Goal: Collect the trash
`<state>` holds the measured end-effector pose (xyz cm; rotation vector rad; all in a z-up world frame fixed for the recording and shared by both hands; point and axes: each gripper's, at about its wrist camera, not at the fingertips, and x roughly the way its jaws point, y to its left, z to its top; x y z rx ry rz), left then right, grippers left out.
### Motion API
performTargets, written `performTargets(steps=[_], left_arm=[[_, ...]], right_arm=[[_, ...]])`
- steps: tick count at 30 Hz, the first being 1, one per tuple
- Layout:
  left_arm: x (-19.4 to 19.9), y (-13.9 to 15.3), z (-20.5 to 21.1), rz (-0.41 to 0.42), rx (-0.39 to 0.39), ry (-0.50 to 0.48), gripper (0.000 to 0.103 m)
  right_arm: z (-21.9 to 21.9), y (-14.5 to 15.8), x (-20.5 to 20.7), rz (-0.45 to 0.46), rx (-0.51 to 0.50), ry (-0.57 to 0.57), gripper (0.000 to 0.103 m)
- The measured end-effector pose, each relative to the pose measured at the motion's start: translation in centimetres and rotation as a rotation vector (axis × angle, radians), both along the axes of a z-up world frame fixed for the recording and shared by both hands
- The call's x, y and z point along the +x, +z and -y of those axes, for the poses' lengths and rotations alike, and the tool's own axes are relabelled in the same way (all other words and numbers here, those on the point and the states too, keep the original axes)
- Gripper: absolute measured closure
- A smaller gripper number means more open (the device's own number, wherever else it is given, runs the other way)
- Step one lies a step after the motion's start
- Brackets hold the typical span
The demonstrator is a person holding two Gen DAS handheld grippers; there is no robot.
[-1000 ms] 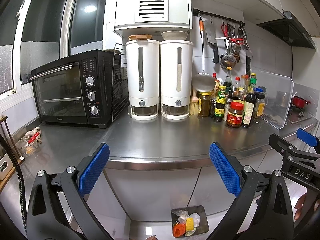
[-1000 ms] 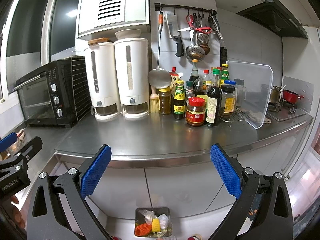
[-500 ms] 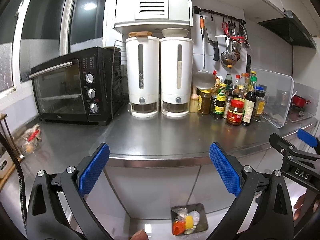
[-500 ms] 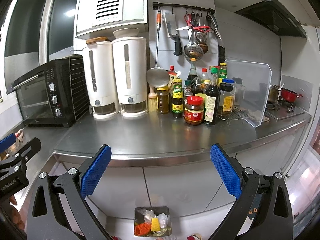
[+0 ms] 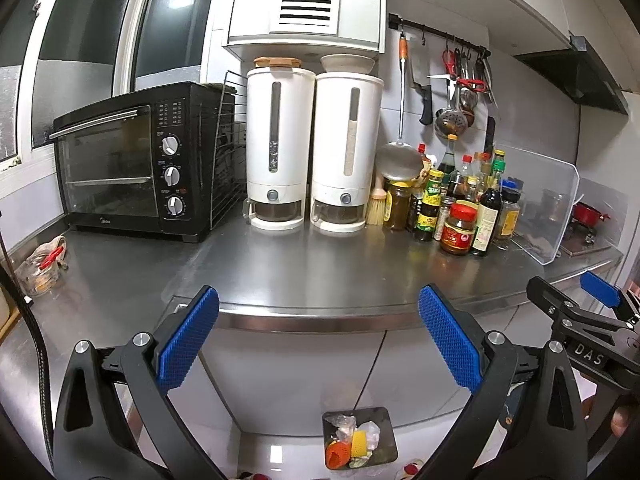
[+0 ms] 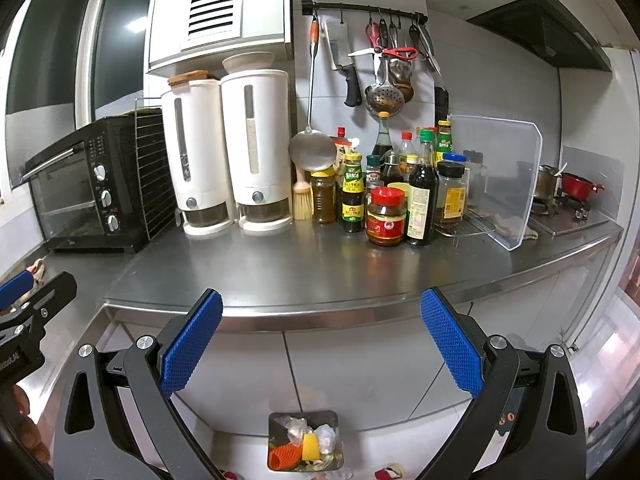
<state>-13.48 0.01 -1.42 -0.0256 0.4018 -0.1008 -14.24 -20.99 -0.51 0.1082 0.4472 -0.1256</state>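
Both claws empty, bin already filled

Both claws hang released with nothing between their blue pads: the left claw (image 5: 318, 340) and the right claw (image 6: 320, 342) are each spread wide, held out in front of the steel desk (image 5: 320, 276) and just short of its front edge. Over the last second they have drifted only a little. The desk has slid slightly lower and nearer in both views, as if the person eased the claws up and forward, and neither has closed on anything.

Below and between the fingers of each claw, down on the floor against the cabinet fronts, sits the trash bin (image 6: 304, 446). It holds crumpled clear wrap, a yellow piece and an orange piece.

Ahead of the claws the bare stretch of desk shows no loose litter that I can make out. Beyond it stand the toaster oven (image 5: 132, 160), two white dispensers and the sauce bottles (image 6: 400, 196). Far off to the left of the left claw lies a clear bag with something red in it (image 5: 42, 266), which may be the next thing to collect.

My guess is that one drop is finished and the person is scanning for more.
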Motion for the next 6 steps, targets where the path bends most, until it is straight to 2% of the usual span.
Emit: performTargets(steps=[6], left_arm=[[-0.10, 0.15, 0.10, 0.014, 0.035, 0.040, 0.008]], right_arm=[[0.00, 0.01, 0.05, -0.003, 0.001, -0.002, 0.003]])
